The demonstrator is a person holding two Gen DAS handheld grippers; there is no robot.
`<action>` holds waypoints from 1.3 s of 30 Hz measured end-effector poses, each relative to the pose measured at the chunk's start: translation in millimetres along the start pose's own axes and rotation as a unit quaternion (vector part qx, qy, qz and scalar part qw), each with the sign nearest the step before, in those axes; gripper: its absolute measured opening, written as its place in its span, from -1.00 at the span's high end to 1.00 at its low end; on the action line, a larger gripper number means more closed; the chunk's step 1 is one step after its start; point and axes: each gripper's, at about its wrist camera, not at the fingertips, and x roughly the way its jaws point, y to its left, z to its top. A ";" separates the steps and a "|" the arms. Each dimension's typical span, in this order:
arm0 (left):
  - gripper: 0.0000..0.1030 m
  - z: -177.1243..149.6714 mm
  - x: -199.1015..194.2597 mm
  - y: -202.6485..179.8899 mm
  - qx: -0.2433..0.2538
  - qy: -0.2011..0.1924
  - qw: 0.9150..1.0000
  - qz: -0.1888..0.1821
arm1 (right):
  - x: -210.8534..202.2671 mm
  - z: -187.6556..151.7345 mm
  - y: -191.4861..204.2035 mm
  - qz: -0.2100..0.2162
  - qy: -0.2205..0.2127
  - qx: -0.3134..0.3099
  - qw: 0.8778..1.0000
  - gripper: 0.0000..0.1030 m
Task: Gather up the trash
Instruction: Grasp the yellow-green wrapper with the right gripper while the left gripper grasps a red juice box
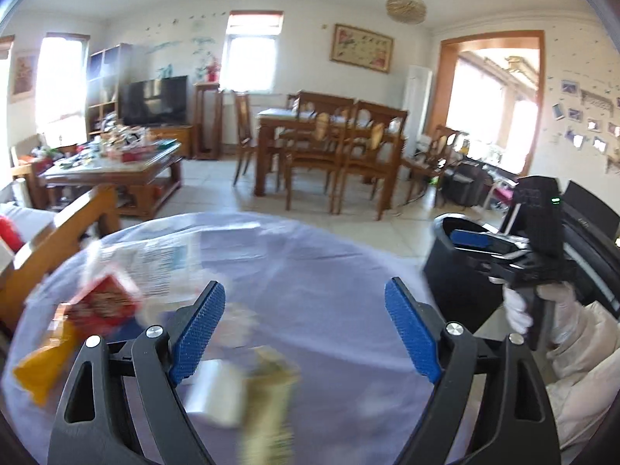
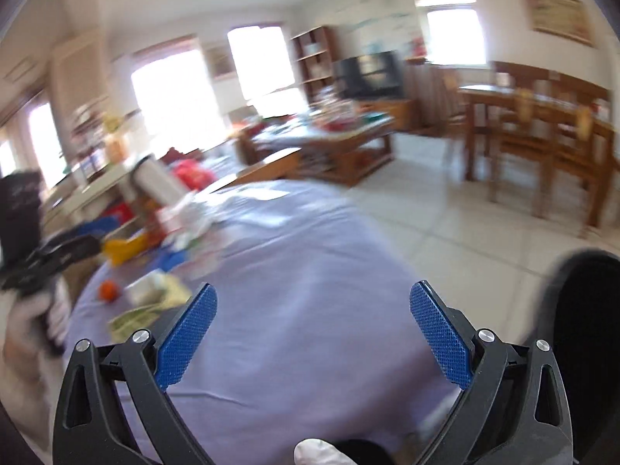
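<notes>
- Trash lies scattered over the left part of a round table with a lilac cloth (image 1: 310, 271); nothing is in either gripper.
- Left gripper (image 1: 306, 333): jaws spread wide, blue pads empty, poised low over the cloth. Just below and between the fingers lie a blurred white carton (image 1: 217, 395) and an olive-yellow wrapper (image 1: 267, 399), both on the cloth.
- Further left in the left wrist view: a red packet (image 1: 102, 306), an orange-yellow wrapper (image 1: 37, 372) at the table edge, and a printed sheet (image 1: 162, 263) beyond them. Motion blur hides details.
- Right gripper (image 2: 314, 333): jaws also released, wide apart, holding nothing, over a bare stretch of cloth.
- In the right wrist view the litter sits to the left of the gripper: a small orange ball (image 2: 107, 290), a pale green-white wrapper (image 2: 155, 290), a yellow piece (image 2: 124, 250), and a mixed heap toward the table's far-left side.
- A black bin (image 1: 461, 267) stands on the floor just beside the table's right edge; the right gripper, held by a white-gloved hand (image 1: 519, 310), is over it in the left wrist view.
- Beyond: a cluttered coffee table (image 1: 112, 162), television (image 1: 153, 100), and wooden dining table with chairs (image 1: 329, 139) on a tiled floor.
</notes>
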 end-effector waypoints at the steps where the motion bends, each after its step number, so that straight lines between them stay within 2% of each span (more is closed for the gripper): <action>1: -0.63 0.9 -1.3 17.1 0.006 0.011 1.000 0.013 | 15.3 3.1 19.2 0.022 0.013 -0.022 0.999 -0.90; 3: -0.63 0.1 -1.4 52.3 0.027 0.035 0.998 0.034 | 44.3 7.5 51.4 0.052 0.040 -0.063 0.996 -0.90; 5: -0.63 0.7 2.7 81.8 0.048 0.057 0.996 0.037 | 68.4 8.0 80.5 0.075 0.068 -0.094 0.990 -0.90; 8: -0.63 2.7 16.4 119.5 0.071 0.097 0.992 0.029 | 99.3 3.6 119.5 0.104 0.104 -0.132 0.980 -0.90; 10: -0.63 -2.7 22.4 137.1 0.091 0.117 0.989 0.027 | 106.4 -7.2 143.7 0.109 0.121 -0.151 0.975 -0.90; 12: -0.63 -0.1 29.9 145.7 0.109 0.127 0.986 0.009 | 114.1 -9.1 155.7 0.107 0.137 -0.156 0.972 -0.90; 15: -0.63 -6.9 35.6 152.7 0.121 0.136 0.983 -0.022 | 125.3 -7.4 149.6 0.121 0.158 -0.121 0.973 -0.90; 17: -0.63 -9.5 42.0 145.4 0.144 0.145 0.979 -0.027 | 131.4 -5.9 141.4 0.133 0.175 -0.090 0.972 -0.80; 22: -0.63 -11.5 54.5 140.9 0.171 0.144 0.974 -0.035 | 141.0 -5.4 132.9 0.124 0.195 -0.069 0.970 -0.29; 26: -0.63 -6.9 58.3 153.8 0.155 0.145 0.976 -0.036 | 145.9 -7.6 132.3 0.128 0.202 -0.064 0.969 -0.24; 30: -0.63 -2.8 60.1 165.4 0.144 0.148 0.978 -0.033 | 151.7 -10.9 133.4 0.129 0.205 -0.063 0.968 0.05; 31: -0.63 -2.4 63.2 168.0 0.138 0.158 0.977 -0.034 | 153.0 -11.2 132.9 0.131 0.207 -0.060 0.968 0.22; 33: -0.63 -4.6 71.8 174.2 0.119 0.184 0.975 -0.039 | 153.1 -10.0 131.2 0.131 0.203 -0.056 0.969 0.33; 35: -0.62 -8.0 77.8 178.4 0.104 0.203 0.972 -0.048 | 153.4 -9.4 130.3 0.133 0.201 -0.054 0.969 0.35; 37: -0.60 -11.2 78.4 178.4 0.099 0.204 0.972 -0.058 | 152.3 -8.7 128.5 0.135 0.200 -0.051 0.969 0.38; 39: -0.44 -13.3 77.1 179.7 0.088 0.201 0.973 -0.068 | 150.9 -7.3 126.0 0.136 0.197 -0.047 0.970 0.41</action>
